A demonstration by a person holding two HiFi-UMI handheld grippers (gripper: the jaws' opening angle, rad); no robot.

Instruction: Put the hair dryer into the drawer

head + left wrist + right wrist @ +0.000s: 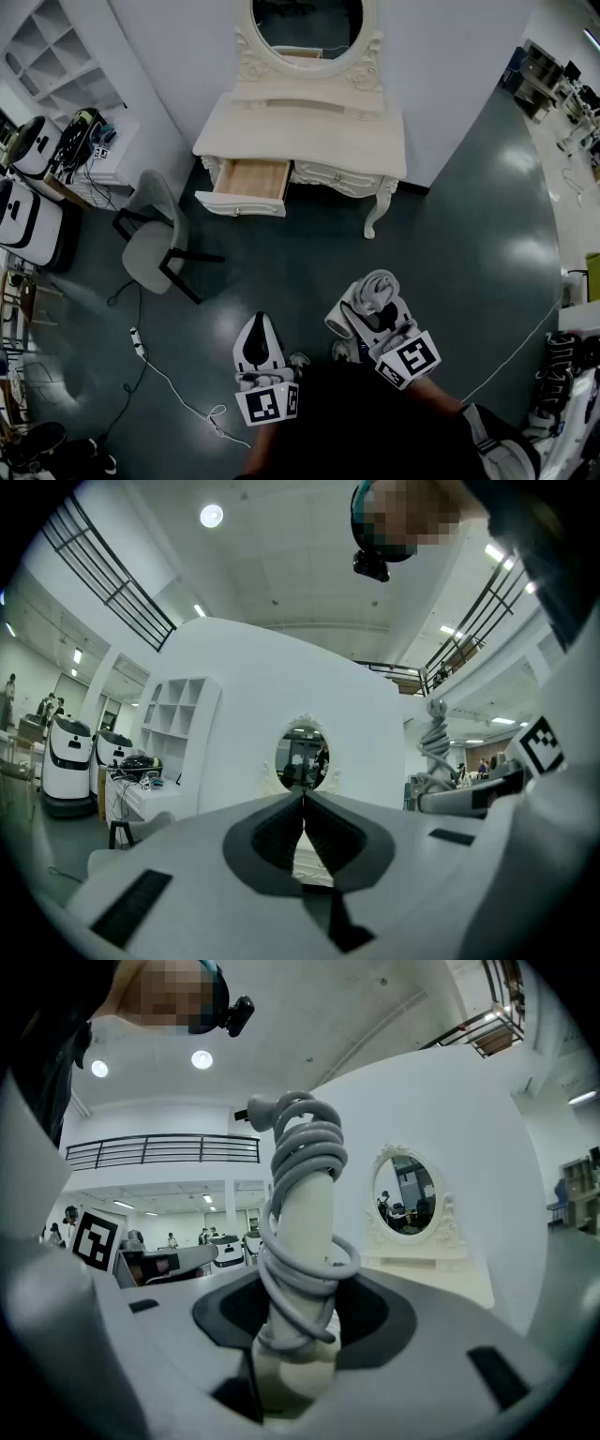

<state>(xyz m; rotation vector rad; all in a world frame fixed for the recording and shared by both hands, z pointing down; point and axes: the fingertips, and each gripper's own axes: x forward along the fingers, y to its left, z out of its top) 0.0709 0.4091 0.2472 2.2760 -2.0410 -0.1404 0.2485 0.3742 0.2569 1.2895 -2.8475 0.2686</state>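
While hair dryer (pixel 302 1176) sits clamped by handle between right gripper (pixel 302 1316) fingers, cord (pixel 314 1143) coiled round handle beyond fingertips: hold grip firm, gripper level. Left gripper (pixel 303 803) fingers closed together, nothing between. Open drawer (pixel 239 203) well ahead of both sets of fingers, slightly left, under table (pixel 309 131). Chair (pixel 155 239) ahead-left of left fingers. Advice: walk up right of chair, lower dryer past drawer front, lay flat so coil clears rim, then release.

hair dryer (pixel 302 1232): pale, cord-wrapped, in right gripper (pixel 291 1312) | drawer (pixel 246 180): pulled open, seemingly empty
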